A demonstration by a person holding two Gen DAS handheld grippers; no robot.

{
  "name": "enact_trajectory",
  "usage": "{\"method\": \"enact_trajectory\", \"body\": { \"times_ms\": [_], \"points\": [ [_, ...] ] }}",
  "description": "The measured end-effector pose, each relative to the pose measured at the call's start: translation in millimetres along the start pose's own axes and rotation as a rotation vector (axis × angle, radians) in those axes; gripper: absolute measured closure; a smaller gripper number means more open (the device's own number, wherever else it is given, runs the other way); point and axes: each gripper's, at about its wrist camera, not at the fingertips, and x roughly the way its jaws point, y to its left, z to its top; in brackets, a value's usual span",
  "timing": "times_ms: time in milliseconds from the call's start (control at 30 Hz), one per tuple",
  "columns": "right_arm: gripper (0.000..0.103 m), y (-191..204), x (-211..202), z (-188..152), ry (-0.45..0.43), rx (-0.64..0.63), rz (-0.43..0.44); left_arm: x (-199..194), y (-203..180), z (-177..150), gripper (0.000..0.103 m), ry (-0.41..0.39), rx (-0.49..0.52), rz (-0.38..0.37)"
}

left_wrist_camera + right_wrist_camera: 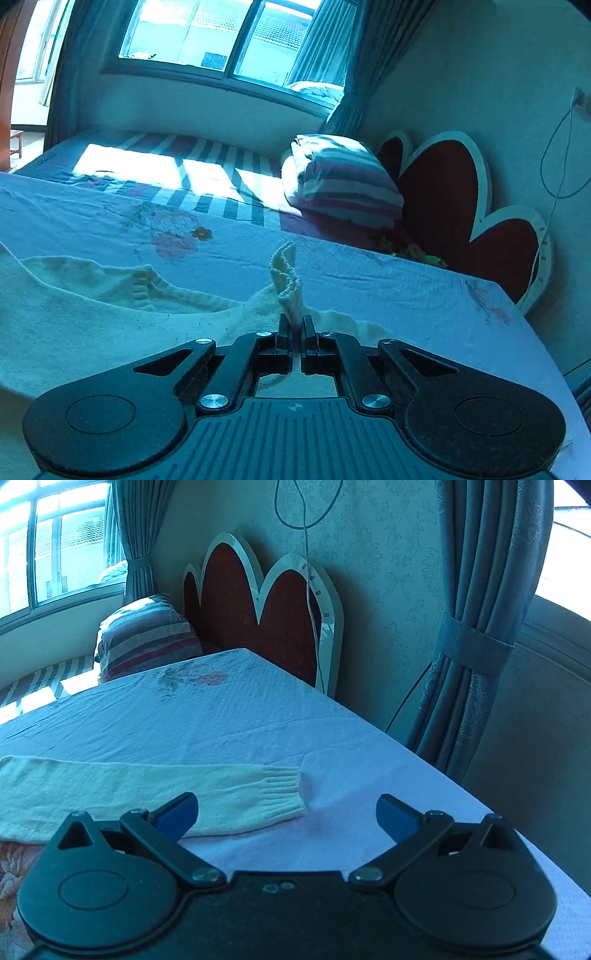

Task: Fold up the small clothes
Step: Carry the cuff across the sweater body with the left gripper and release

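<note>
A cream knit sweater [92, 306] lies spread on the floral bedsheet [388, 291]. My left gripper [296, 325] is shut on a ribbed cuff [286, 277] of the sweater, which sticks up between the fingers. In the right wrist view the other sleeve [147, 794] lies flat, its ribbed cuff [282, 794] pointing right. My right gripper [286, 812] is open and empty, just above the sheet, its left finger [177, 814] over the sleeve's near edge.
A striped folded quilt [343, 181] and a red heart-shaped headboard [443, 188] stand at the bed's far end. A white cable [308, 590] hangs down the wall. A tied curtain [472, 642] hangs right of the bed. A window [221, 33] is beyond.
</note>
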Motion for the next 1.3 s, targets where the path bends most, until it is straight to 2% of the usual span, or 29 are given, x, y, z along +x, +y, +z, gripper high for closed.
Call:
{"method": "enact_trajectory", "body": {
  "times_ms": [167,333,733,800,833,900,1033,1067,1167,1200,1233,1267,1300],
  "points": [
    [0.0,-25,8,-5,0.017,0.013,-0.01,-1,-34,-33,0.1,0.03,0.036,-0.003],
    [0.0,-42,16,-9,0.036,0.034,-0.015,11,-53,-43,0.1,0.058,0.071,-0.024],
    [0.0,-40,20,-9,0.05,0.037,0.0,33,-88,-60,0.1,0.133,0.109,-0.063],
    [0.0,-39,21,-8,0.052,0.037,0.001,38,-91,-63,0.1,0.175,0.111,-0.121],
    [0.0,-37,21,-8,0.054,0.037,0.002,38,-90,-61,0.099,0.198,0.093,-0.183],
    [0.0,-34,22,-7,0.057,0.033,0.007,20,-81,-56,0.099,0.137,0.052,-0.254],
    [0.0,-28,23,-2,0.045,0.05,0.033,-8,-49,-45,0.099,0.085,0.079,-0.128],
    [0.0,-28,24,-1,0.045,0.063,0.046,-9,-42,-44,0.099,0.09,0.113,-0.063],
    [0.001,-29,32,0,0.061,0.115,0.094,5,-42,-49,0.099,0.16,0.222,0.023],
    [0.005,-30,35,-1,0.066,0.129,0.108,10,-44,-52,0.099,0.194,0.241,0.034],
    [0.013,-29,39,-2,0.072,0.143,0.123,9,-47,-54,0.097,0.177,0.263,0.042],
    [0.018,-30,43,-2,0.082,0.162,0.144,7,-50,-53,0.096,0.188,0.262,0.048],
    [0.027,-33,48,-3,0.1,0.196,0.171,2,-50,-51,0.095,0.183,0.243,0.04]
  ]
}}
